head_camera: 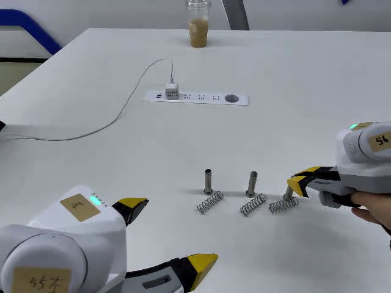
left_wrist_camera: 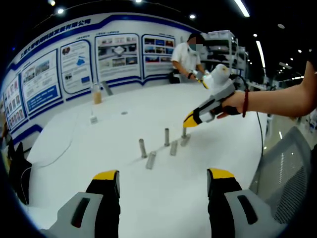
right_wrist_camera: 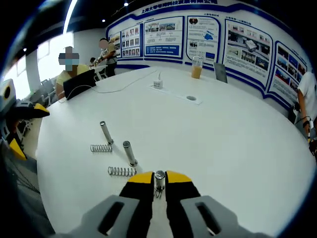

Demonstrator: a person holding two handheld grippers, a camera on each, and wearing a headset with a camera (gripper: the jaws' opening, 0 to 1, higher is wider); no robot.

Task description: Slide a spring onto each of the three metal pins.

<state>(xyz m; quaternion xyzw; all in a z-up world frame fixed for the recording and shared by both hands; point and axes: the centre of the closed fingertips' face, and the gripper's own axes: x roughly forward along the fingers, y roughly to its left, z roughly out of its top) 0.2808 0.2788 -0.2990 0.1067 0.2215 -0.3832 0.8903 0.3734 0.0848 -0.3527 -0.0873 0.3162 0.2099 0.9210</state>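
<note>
A white desk point(head_camera: 91, 159) seen from above. Three short metal pins stand in a row near its front edge: the first pin point(head_camera: 208, 181), the second pin point(head_camera: 252, 183) and the third pin point(right_wrist_camera: 159, 177). The right claw point(head_camera: 299, 180) comes in from the right, its jaws narrow and pinched on the top of the third pin. A spring lies on its side just in front of each pin: the first spring point(head_camera: 210, 202), the second spring point(head_camera: 253, 204) and the third spring point(head_camera: 283, 205). None is on a pin, so the task looks to be at its start. The left claw point(head_camera: 171, 233) hangs at the lower left, jaws wide and holding nothing, well apart from the pins. Farther back are a power strip point(head_camera: 195, 97) and a cup point(head_camera: 198, 24).

The pins are slim and seem to stand freely. A sideways tug from the right claw could topple the third pin or push it into the third spring beside it and send that spring rolling. If lifted, the smooth pin may swivel or slip between the jaws. While the jaws cover the pin's top, no spring can go on from that end.

The pins are dull grey, smooth and upright. The springs are bright, open wire coils that look light. A hard pinch would probably squash one or flick it away.
</note>
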